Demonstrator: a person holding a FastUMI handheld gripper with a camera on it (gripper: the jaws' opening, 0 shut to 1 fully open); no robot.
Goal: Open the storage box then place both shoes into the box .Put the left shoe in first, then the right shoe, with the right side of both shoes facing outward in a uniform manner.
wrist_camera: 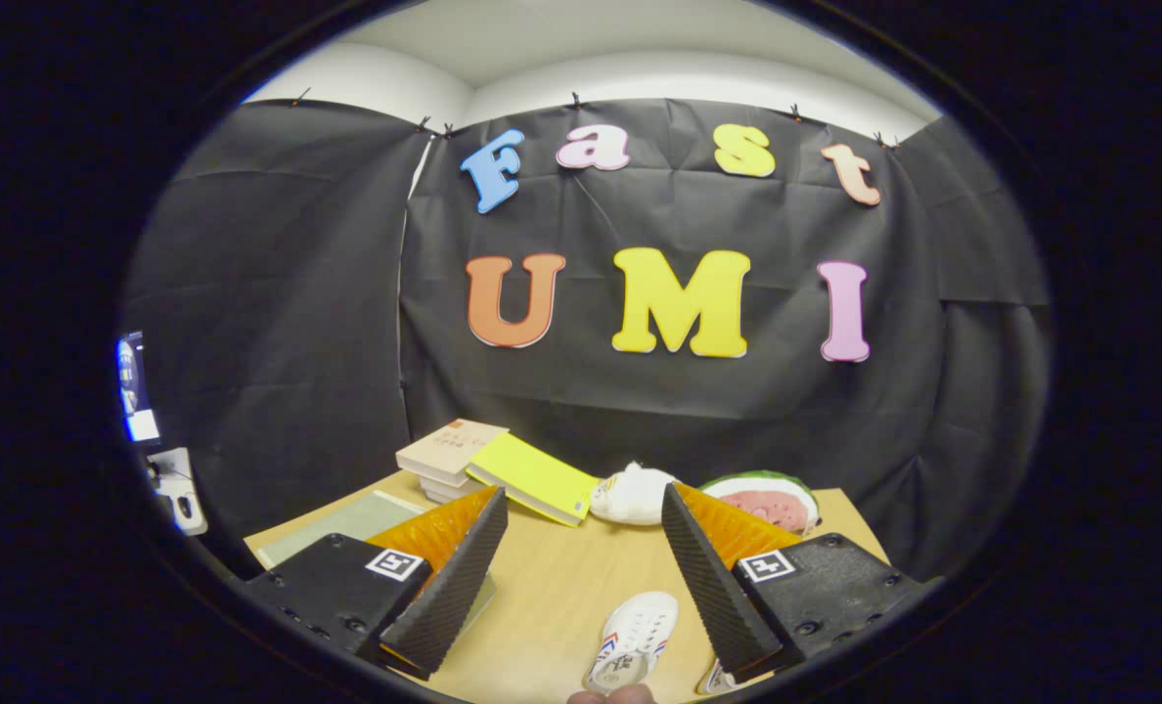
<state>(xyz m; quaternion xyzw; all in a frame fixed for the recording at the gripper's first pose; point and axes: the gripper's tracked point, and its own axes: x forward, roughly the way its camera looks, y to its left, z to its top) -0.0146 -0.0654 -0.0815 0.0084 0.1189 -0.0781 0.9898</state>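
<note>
table [561, 587]: smooth wood | shoe [635, 636]: glossy | hand-held gripper [581, 548] fingers [454, 577]: ribbed, parted

— How does the gripper [581, 557] stand?

— Spread wide. Its two fingers [454, 577] lean away from each other, ribbed pads facing inward across a broad gap, and nothing is pressed between them.

— Which way do the tips point?

— Toward twelve o'clock, forward and slightly upward. The left tip sits near eleven o'clock of the gap's middle, the right one near one o'clock.

— And the mounts?

— Each finger rises from a block at its base, at about eight and four o'clock, each carrying a square marker.

— Anything of the person?

— A fingertip [612, 695] shows at six o'clock, just below the gap. Its pose cannot be told.
</note>
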